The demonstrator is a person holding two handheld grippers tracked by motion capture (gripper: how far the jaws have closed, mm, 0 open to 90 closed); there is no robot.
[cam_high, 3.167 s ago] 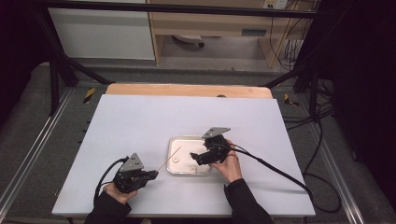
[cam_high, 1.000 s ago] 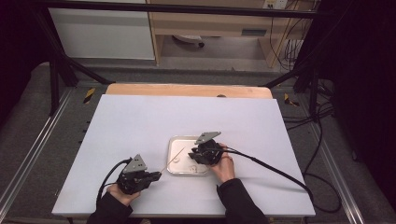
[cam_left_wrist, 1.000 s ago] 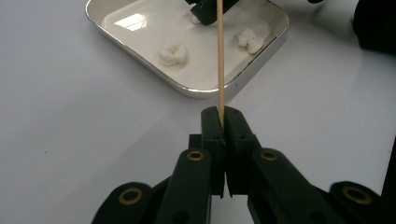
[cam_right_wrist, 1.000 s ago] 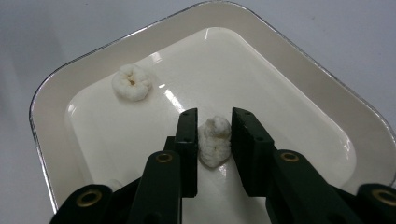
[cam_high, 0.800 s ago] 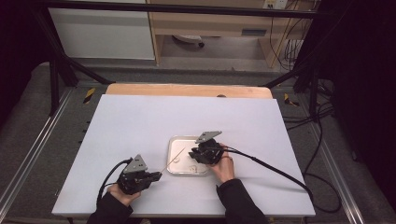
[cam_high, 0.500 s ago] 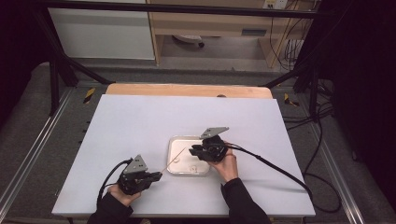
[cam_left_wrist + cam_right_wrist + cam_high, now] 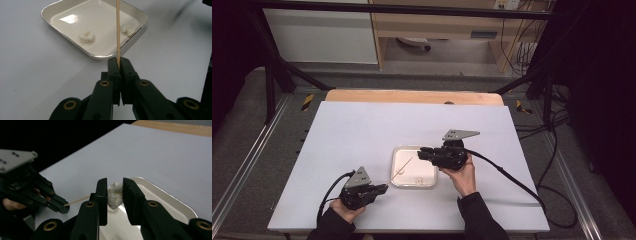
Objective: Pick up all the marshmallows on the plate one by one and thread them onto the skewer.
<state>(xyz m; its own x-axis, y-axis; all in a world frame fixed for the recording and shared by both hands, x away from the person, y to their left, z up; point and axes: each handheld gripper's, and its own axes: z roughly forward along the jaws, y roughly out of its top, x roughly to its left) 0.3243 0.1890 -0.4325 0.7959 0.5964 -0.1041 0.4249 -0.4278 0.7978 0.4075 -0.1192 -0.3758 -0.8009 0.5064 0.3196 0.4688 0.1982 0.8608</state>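
Note:
A shallow white square tray (image 7: 430, 183) lies on the table in front of the person. My left gripper (image 7: 384, 188) rests low at the tray's near-left corner, shut on the butt of a thin wooden skewer (image 7: 118, 30). The skewer slants out over the tray. Two white fluffy lumps (image 7: 86, 37) lie inside the tray (image 7: 100, 55). My right gripper (image 7: 421, 150) hovers above the tray's far edge. It (image 7: 115, 182) is shut on a third white lump (image 7: 114, 195), held clear of the tray (image 7: 172, 198). In the right gripper view, the left gripper (image 7: 63, 208) and the skewer (image 7: 78, 200) lie beyond.
A white sheet (image 7: 362, 135) covers the table, with a wooden strip (image 7: 412, 96) along its far edge. A black cable (image 7: 512, 180) trails right from the right gripper, and another loops beside the left hand. Metal frame rails run along both sides.
The right gripper has lifted off the tray with the white lump between its jaws and drifted a little to the right. The left gripper and skewer have stayed put.

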